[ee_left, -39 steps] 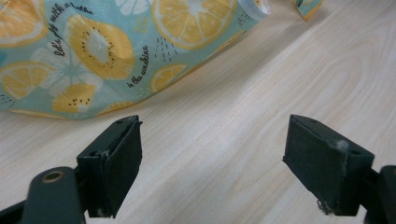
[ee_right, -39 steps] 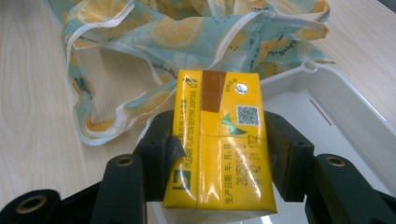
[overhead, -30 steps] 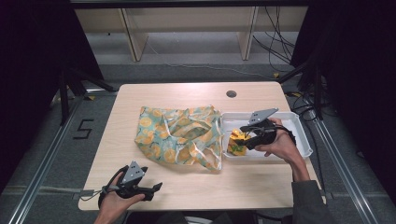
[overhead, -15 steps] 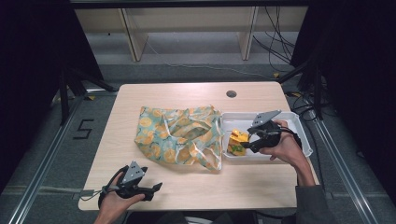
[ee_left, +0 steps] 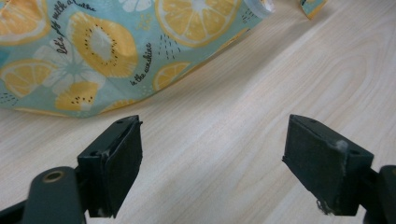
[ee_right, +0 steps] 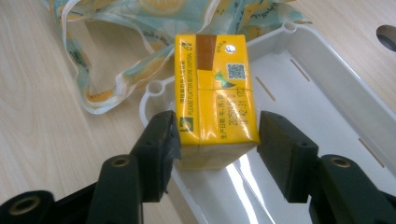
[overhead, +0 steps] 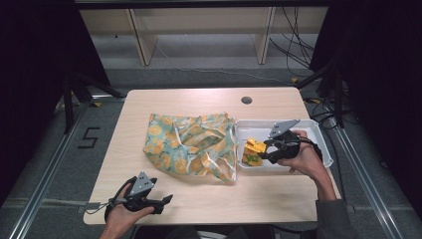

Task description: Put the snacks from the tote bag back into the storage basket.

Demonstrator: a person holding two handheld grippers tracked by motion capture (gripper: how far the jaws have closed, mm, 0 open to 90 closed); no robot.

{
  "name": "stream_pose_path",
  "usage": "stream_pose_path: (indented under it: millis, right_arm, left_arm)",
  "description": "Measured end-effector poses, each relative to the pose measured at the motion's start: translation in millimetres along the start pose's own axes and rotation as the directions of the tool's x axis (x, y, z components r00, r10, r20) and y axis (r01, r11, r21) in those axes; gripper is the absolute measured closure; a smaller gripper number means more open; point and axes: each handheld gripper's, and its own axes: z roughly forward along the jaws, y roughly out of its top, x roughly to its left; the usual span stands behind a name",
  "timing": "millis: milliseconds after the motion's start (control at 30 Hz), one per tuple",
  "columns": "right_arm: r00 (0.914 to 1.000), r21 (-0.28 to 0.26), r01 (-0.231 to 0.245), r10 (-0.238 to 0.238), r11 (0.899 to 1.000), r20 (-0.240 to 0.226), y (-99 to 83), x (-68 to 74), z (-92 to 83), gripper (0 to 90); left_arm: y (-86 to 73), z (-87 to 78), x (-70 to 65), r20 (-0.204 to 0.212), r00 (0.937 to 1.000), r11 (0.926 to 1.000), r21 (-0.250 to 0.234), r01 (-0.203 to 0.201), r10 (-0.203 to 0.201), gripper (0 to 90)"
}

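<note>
Right gripper view has the right gripper (ee_right: 215, 140) with jaws just closing around the yellow carton (ee_right: 215, 100), right pad apparently not yet touching, so an uneven squeeze could tip it in the white tray (ee_right: 322, 88)

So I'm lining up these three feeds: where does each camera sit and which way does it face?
High view: above the person's side, looking forward and down on the table; forearms, both grippers.
Left gripper view: rides the left gripper, facing the fruit-print bag; open jaws.
Right gripper view: rides the right gripper, facing the yellow carton in the white tray.
All share the bag.
</note>
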Motion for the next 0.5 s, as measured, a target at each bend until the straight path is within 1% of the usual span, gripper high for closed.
stream_pose_path:
  millis: [67,100,133,167,200,233,267,300,333,367,400,433,467,500]
  right_arm:
    - [0.9998,-0.004,0.018,-0.018,1.0,-0.008,0.5,-1.2,-0.6,50.6]
    - [0.9995,-0.008,0.029,-0.029,1.0,-0.012,0.2,-1.6,-0.3,51.1]
    - [0.9992,-0.012,0.039,-0.039,0.999,-0.009,0.1,-1.9,0.0,51.4]
    - [0.9993,-0.004,0.037,-0.037,0.999,-0.012,-0.1,-0.3,-0.6,51.5]
    - [0.999,-0.003,0.042,-0.042,0.999,-0.017,-0.1,-0.2,-0.7,51.5]
    - [0.9983,-0.005,0.054,-0.055,0.999,-0.02,0.6,-0.8,0.0,51.6]
    - [0.998,-0.004,0.062,-0.062,0.998,-0.013,0.9,-0.8,-0.1,51.6]
    - [0.9975,-0.006,0.069,-0.069,0.998,-0.018,1.0,-0.9,-0.1,51.6]
    - [0.997,-0.004,0.074,-0.074,0.997,-0.022,0.6,-0.2,-0.5,51.6]
    - [0.9961,-0.005,0.084,-0.084,0.996,-0.026,0.5,-0.8,-0.7,51.5]
    - [0.9956,-0.002,0.091,-0.091,0.996,-0.026,0.8,-1.8,-0.4,51.5]
    - [0.9901,-0.023,0.134,-0.135,0.991,-0.039,0.7,-5.9,0.5,51.5]
    - [0.9906,-0.023,0.128,-0.129,0.992,-0.046,-0.1,-7.0,0.6,51.5]
    - [0.9904,-0.028,0.127,-0.128,0.992,-0.052,-0.8,-7.9,0.6,51.5]
  left_arm:
    - [-0.6,-0.1,-0.6,0.009,1.0,0.9999,0.015,0.0,0.0,19.0]
    - [-0.6,-0.3,-0.6,0.007,1.0,0.9999,0.015,0.0,0.0,19.0]
    - [-0.4,1.0,-1.4,-0.001,0.9999,0.9999,-0.007,0.013,-0.013,19.0]
    - [-0.7,2.5,-2.1,0.002,0.9997,0.9994,-0.025,0.025,-0.025,19.1]
    - [-0.5,1.3,-0.7,0.004,1.0,1.0,0.004,0.003,-0.003,19.2]
    - [-0.9,1.0,-1.4,0.004,1.0,1.0,0.005,0.006,-0.006,19.2]
    - [-1.4,0.9,-1.2,0.006,1.0,1.0,0.0,0.0,0.0,19.3]
    - [-0.1,-0.3,-1.2,0.004,1.0,0.9999,0.014,0.001,-0.001,19.4]
    - [-0.1,0.8,-1.0,0.003,1.0,1.0,0.0,0.0,0.0,19.4]
    - [0.2,0.7,-0.3,0.007,0.9999,0.9999,0.01,-0.01,0.009,19.5]
    - [-1.1,2.2,-2.5,0.005,0.9997,0.9997,0.003,0.023,-0.023,19.4]
    - [-1.5,1.9,-2.4,0.001,0.9998,0.9998,0.01,0.018,-0.018,19.5]
    - [-1.6,2.0,-2.7,0.003,0.9997,0.9997,0.004,0.023,-0.023,19.5]
    - [-0.4,0.4,-1.6,0.008,0.9999,0.9998,0.017,0.012,-0.013,19.6]
